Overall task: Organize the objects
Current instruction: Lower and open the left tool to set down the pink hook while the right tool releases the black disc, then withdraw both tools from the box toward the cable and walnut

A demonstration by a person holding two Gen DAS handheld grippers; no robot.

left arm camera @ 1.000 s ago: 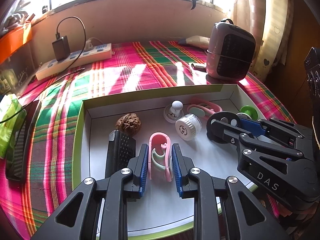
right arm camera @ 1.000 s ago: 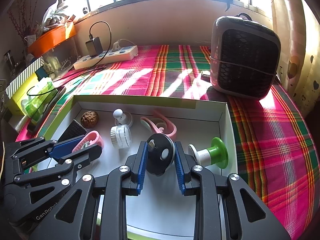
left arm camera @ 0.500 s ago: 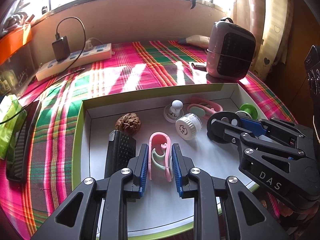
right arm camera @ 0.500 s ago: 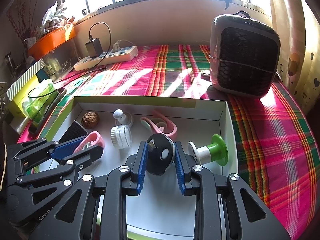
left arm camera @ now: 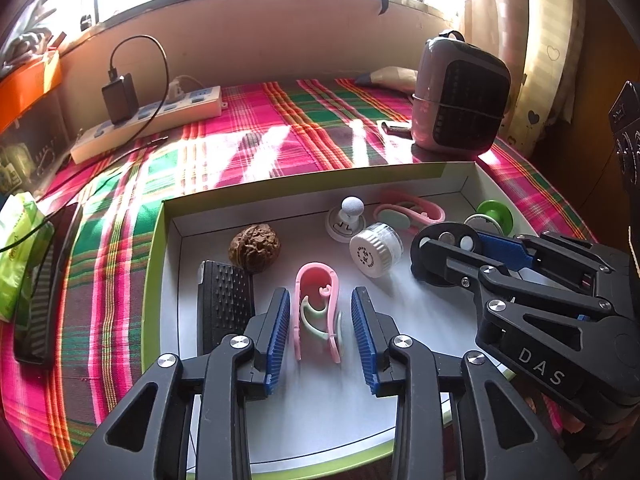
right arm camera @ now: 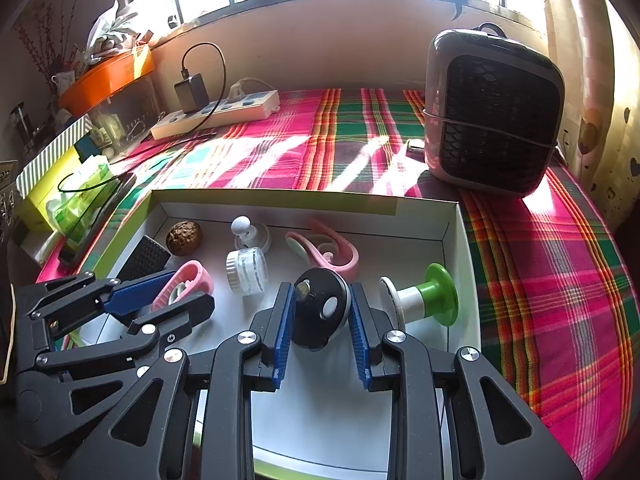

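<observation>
Pink clip (left arm camera: 316,312) lies in the box (left arm camera: 168,216), between the just-opened left gripper (left arm camera: 320,328). Right gripper (right arm camera: 322,320), loosening, still brackets the black disc (right arm camera: 320,308); withdrawing carelessly could knock both objects.

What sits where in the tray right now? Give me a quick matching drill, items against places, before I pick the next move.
Items:
1. pink clip
2. black disc
3. walnut
4. green spool

Places:
A. far left part of the tray, free of both grippers
B. between the left gripper pads
C. just right of the right gripper
D. between the right gripper pads

Pairs: 1-B, 2-D, 3-A, 4-C
</observation>
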